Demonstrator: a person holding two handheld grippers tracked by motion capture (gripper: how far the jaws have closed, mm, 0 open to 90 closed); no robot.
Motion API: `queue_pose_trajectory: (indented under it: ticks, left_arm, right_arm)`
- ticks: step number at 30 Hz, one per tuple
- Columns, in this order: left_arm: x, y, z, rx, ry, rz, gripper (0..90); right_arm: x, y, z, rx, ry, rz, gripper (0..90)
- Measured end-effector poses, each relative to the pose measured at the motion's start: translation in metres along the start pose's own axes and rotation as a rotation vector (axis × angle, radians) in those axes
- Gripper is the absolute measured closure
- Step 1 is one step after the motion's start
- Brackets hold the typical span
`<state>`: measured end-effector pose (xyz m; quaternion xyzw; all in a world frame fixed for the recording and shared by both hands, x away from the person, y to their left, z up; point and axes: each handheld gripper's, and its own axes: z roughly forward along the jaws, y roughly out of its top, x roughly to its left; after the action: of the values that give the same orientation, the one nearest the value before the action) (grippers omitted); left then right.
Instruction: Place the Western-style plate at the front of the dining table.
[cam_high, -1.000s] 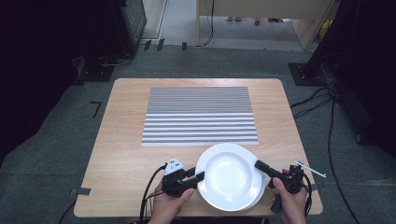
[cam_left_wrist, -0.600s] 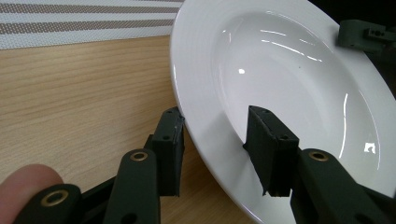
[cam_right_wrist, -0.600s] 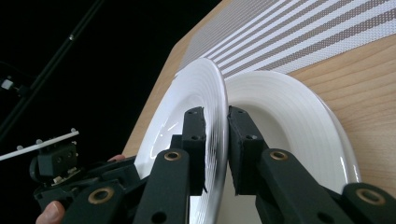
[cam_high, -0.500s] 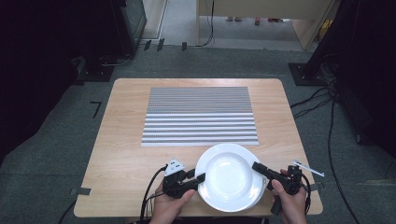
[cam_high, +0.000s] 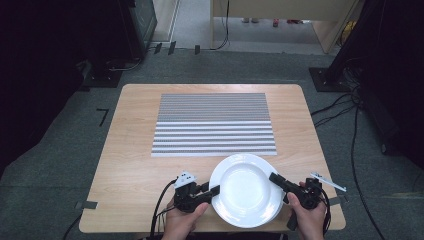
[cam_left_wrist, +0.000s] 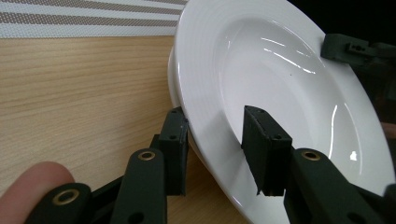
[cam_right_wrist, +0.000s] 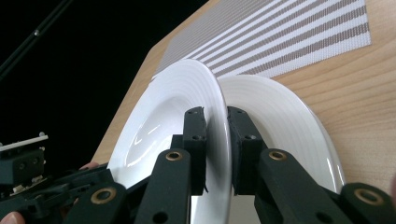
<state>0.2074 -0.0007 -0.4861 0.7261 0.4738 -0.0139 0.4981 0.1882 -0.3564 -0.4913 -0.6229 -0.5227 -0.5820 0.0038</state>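
A stack of white plates sits at the near edge of the wooden table (cam_high: 130, 165), just in front of the striped placemat (cam_high: 214, 124). The upper plate (cam_high: 245, 187) is the one being handled; the lower plate (cam_right_wrist: 299, 121) lies beneath it on the table.

Left gripper (cam_high: 210, 192): it is held in the person's left hand (cam_high: 181, 222) at the left rim of the upper plate. In the left gripper view, the jaws straddle that rim, one jaw under the rim and one over the inner surface. A clear gap remains between the upper jaw and the plate, so the jaws stand moderately wide and are not clamped.

Right gripper (cam_high: 276, 180): it is held in the person's right hand (cam_high: 306, 217) at the right rim of the upper plate. In the right gripper view, the jaws are narrow and pressed against both faces of the rim, gripping it.

Plate position: in the right gripper view, the upper plate is tilted, its gripped edge raised clear of the lower plate. The lower plate rests flat on the wood. In the left gripper view, the edge of the lower plate (cam_left_wrist: 173, 88) shows just below the upper plate's rim.

The far edge of the plate stack overlaps the near edge of the placemat slightly.
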Motion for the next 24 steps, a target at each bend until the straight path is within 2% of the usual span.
queue_pose_trajectory:
  ticks: [2, 4, 8, 16, 24]
  left_arm:
    - [0.001, 0.0, -0.001, -0.006, -0.008, -0.014, 64.1]
    - [0.002, 0.0, -0.002, -0.018, -0.004, -0.024, 65.1]
    - [0.007, 0.002, -0.005, -0.033, -0.008, -0.045, 67.0]
    - [0.013, 0.008, -0.011, -0.051, -0.027, -0.063, 69.2]
    - [0.016, 0.015, -0.022, -0.077, -0.029, -0.056, 69.6]
  right_arm:
    - [0.003, -0.001, 0.0, -0.017, -0.013, -0.014, 79.4]
    - [0.009, -0.003, 0.001, -0.042, -0.036, -0.051, 78.7]
    - [0.018, -0.005, 0.001, -0.079, -0.033, -0.076, 79.0]
    - [0.025, -0.004, 0.004, -0.103, 0.0, -0.043, 79.6]
    - [0.034, -0.004, 0.009, -0.119, 0.012, -0.028, 79.8]
